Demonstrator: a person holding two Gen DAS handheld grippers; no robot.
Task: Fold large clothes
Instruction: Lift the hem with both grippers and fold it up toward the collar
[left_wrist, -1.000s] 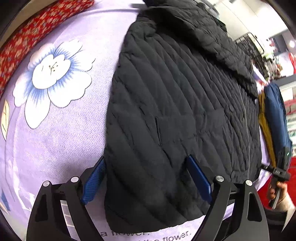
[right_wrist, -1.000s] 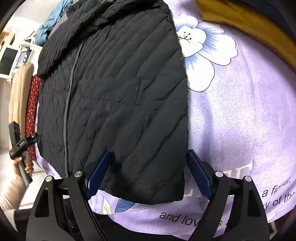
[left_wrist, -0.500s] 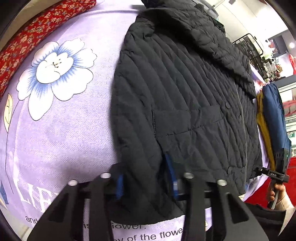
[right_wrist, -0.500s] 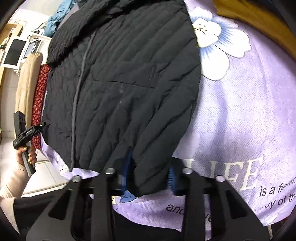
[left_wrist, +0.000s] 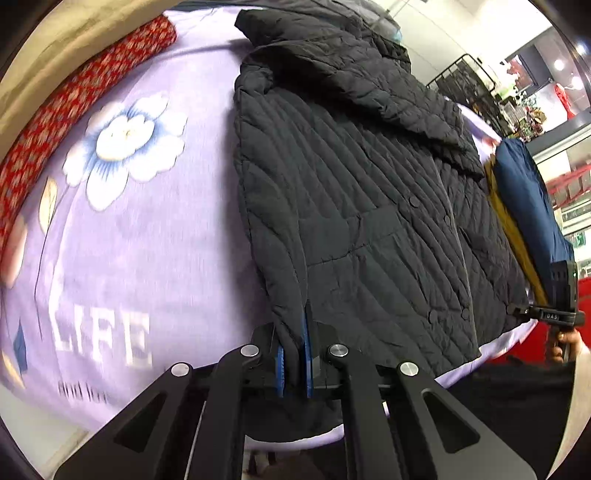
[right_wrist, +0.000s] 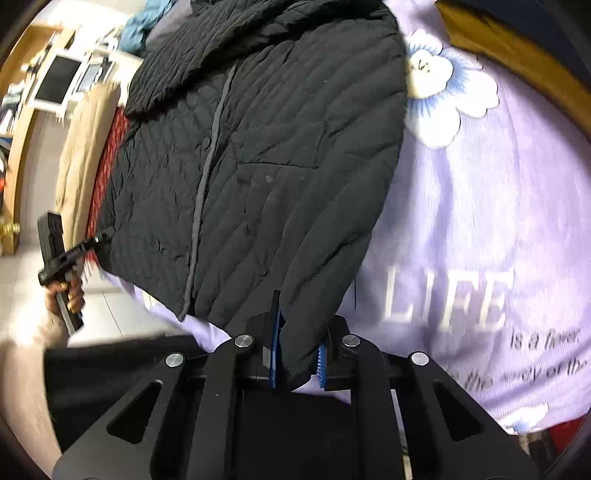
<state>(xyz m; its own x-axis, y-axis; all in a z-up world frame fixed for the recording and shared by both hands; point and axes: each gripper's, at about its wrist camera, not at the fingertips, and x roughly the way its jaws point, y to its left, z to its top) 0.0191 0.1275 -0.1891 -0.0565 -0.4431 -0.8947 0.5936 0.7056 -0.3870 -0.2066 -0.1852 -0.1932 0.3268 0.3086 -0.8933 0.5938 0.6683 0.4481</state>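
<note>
**Hem lift for the first fold**

Lift both corners level and together; carry toward the collar without dragging.

Left gripper (left_wrist: 294, 354): jaws just closed, clamped on the near hem of the black quilted jacket (left_wrist: 354, 206). Right gripper (right_wrist: 297, 356): jaws just closed, clamped on the opposite hem corner.

Jacket: diagonal quilting, snap front, patch pockets; lying flat, front up, on the lilac flowered sheet (left_wrist: 147, 251), hem nearest

Your black quilted jacket (left_wrist: 362, 206) lies front-up, buttoned, on the purple flowered bedsheet (left_wrist: 155, 251), hem corners bunched and lifted.
</note>
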